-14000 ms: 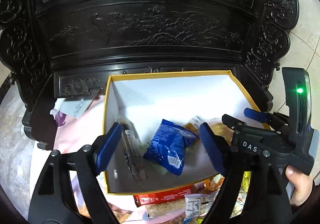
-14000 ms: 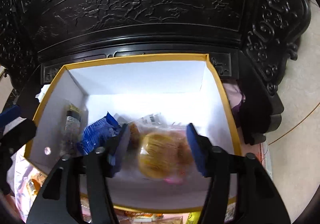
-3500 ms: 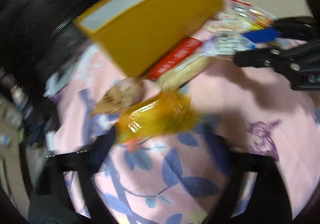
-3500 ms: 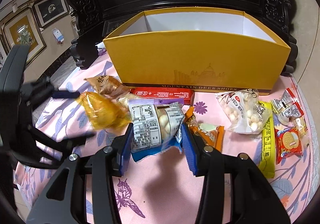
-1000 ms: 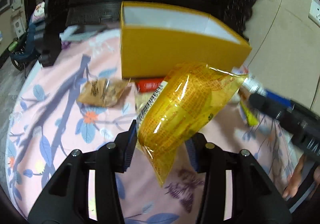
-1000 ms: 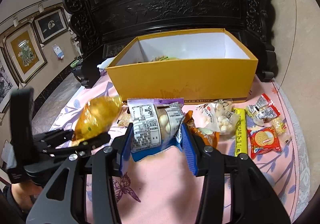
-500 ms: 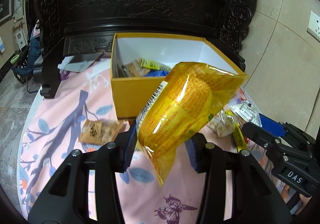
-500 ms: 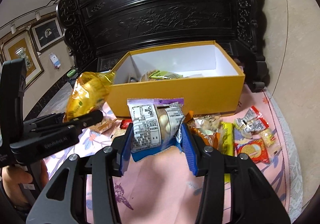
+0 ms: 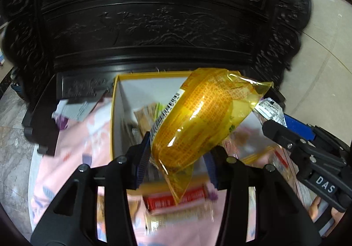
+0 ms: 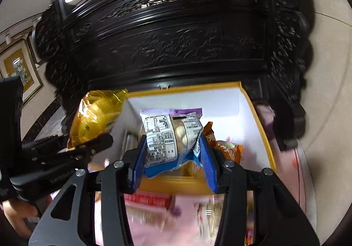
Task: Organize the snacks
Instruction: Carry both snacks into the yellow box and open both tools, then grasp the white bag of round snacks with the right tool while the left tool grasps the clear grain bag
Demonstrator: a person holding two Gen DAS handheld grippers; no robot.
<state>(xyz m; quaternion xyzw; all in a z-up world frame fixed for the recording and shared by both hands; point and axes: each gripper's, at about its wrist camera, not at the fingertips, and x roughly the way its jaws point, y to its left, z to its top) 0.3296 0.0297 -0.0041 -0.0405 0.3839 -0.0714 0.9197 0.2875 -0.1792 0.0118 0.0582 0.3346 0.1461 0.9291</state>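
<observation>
My left gripper [image 9: 177, 158] is shut on a yellow snack bag [image 9: 202, 123] and holds it above the open yellow box [image 9: 113, 118]. My right gripper [image 10: 173, 158] is shut on a white and blue snack pack [image 10: 169, 136] with purple top edge, held over the box's [image 10: 259, 118] near side. The yellow bag [image 10: 96, 116] and left gripper also show at the left of the right wrist view. Several snacks lie inside the box, among them an orange packet [image 10: 226, 147].
A red snack bar [image 9: 176, 201] and other packets lie on the pink floral cloth [image 9: 72, 151] in front of the box. A carved black wooden cabinet [image 9: 165, 26] stands right behind the box. White papers [image 9: 74, 107] lie to the box's left.
Both grippers have risen and moved forward with their snacks, from in front of the box to above its opening. The view now looks down into the box.
</observation>
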